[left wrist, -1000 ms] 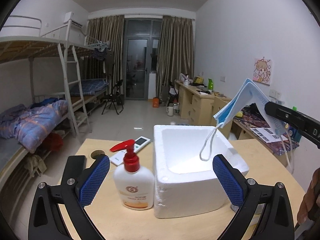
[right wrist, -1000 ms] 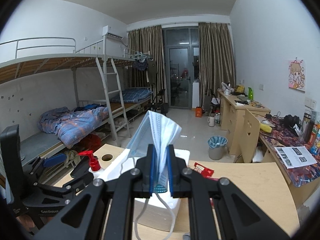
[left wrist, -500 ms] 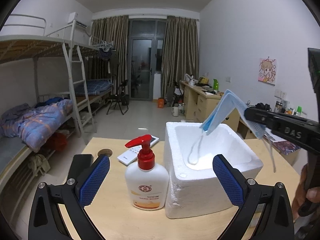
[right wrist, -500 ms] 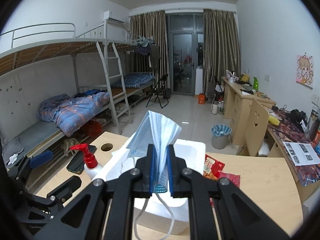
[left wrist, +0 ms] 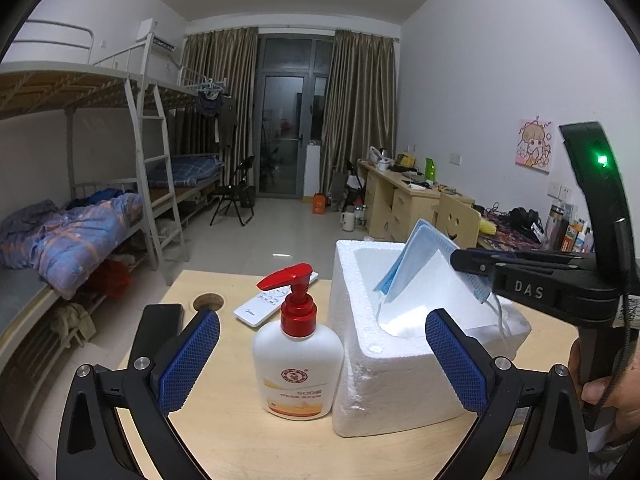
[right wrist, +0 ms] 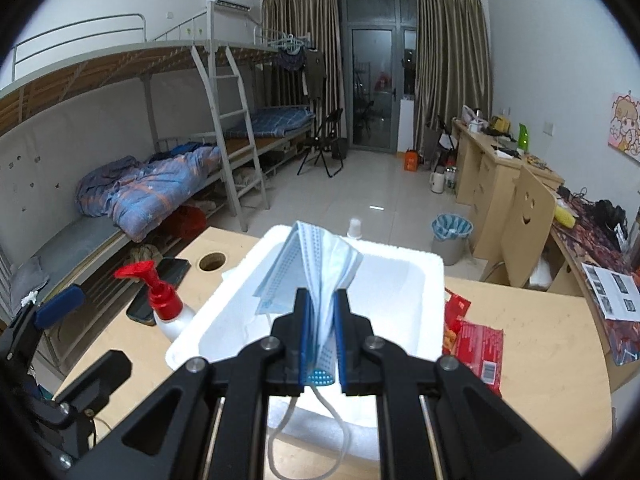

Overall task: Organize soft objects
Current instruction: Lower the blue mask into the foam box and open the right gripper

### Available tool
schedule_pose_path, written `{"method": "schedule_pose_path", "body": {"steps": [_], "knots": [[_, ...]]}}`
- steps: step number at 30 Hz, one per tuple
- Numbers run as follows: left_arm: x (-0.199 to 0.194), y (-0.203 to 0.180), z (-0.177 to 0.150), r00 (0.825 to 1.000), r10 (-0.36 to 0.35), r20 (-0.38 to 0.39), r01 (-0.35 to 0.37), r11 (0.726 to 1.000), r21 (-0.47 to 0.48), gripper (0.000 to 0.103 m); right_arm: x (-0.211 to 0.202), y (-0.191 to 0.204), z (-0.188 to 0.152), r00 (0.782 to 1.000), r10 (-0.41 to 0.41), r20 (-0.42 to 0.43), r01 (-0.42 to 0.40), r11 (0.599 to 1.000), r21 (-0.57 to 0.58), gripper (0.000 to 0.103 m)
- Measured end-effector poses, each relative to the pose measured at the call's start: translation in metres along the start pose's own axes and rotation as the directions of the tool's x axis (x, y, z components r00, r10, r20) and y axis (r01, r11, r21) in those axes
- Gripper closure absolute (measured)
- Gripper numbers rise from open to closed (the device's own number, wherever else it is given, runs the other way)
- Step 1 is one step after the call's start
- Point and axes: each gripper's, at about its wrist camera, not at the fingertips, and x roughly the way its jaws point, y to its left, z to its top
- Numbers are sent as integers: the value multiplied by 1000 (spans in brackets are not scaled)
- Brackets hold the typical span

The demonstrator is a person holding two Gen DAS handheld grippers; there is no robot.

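Observation:
A folded blue face mask [right wrist: 316, 264] is pinched between the blue pads of my right gripper [right wrist: 320, 300], its white ear loops dangling below. The mask [left wrist: 416, 264] hangs over the open white foam box [left wrist: 404, 384], its lower corner dipping into the hollow. From the left wrist view my right gripper [left wrist: 460, 262] comes in from the right above the box. My left gripper [left wrist: 320, 352] stands open near the table's front edge, with the white lotion bottle [left wrist: 298, 364] and the box's front left corner between its fingers but untouched.
A white remote [left wrist: 272, 300] and a black phone [left wrist: 160, 320] lie behind the bottle, near a round cable hole [left wrist: 208, 302]. Red snack packets [right wrist: 476, 340] lie right of the foam box [right wrist: 420, 280]. A hand [left wrist: 612, 384] grips the right tool's handle. Bunk beds and desks line the room behind.
My right gripper has carried the mask leftward and down, from above and right of the foam box to over its opening. The left gripper has barely shifted.

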Motion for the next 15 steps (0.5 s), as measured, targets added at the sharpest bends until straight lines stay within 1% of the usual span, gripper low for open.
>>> {"method": "schedule_pose_path", "body": {"steps": [3, 7, 8, 9, 10, 11, 12, 14, 15], "knots": [[0, 0, 0, 1000, -3, 5, 3, 1000, -3, 0, 2, 0, 0, 1000, 8, -9, -8, 1000, 4, 88], [2, 2, 0, 1000, -7, 3, 7, 1000, -3, 0, 1, 2, -1, 1000, -13, -10, 13, 1000, -7, 87], [2, 2, 0, 1000, -6, 2, 6, 1000, -4, 0, 0, 3, -1, 1000, -22, -9, 22, 1000, -9, 75], [2, 4, 0, 1000, -4, 3, 5, 1000, -8, 0, 0, 4, 0, 999, -32, -5, 32, 999, -13, 49], [1, 5, 0, 1000, -4, 6, 4, 1000, -14, 0, -1, 5, 0, 999, -37, 0, 37, 999, -17, 35], [-2, 7, 1, 1000, -5, 10, 5, 1000, -18, 0, -3, 5, 0, 999, -50, 13, 50, 999, -16, 17], [-3, 9, 1, 1000, -3, 14, 4, 1000, -23, 0, -7, 5, -1, 997, -63, 37, 64, 998, -17, 12], [-5, 13, 3, 1000, 3, 16, -3, 1000, -24, 0, -14, 4, 1, 995, -78, 62, 80, 997, -20, 10], [-5, 13, 3, 1000, 5, 18, -5, 1000, -30, 0, -16, 3, 1, 994, -81, 67, 83, 996, -19, 8]]}}
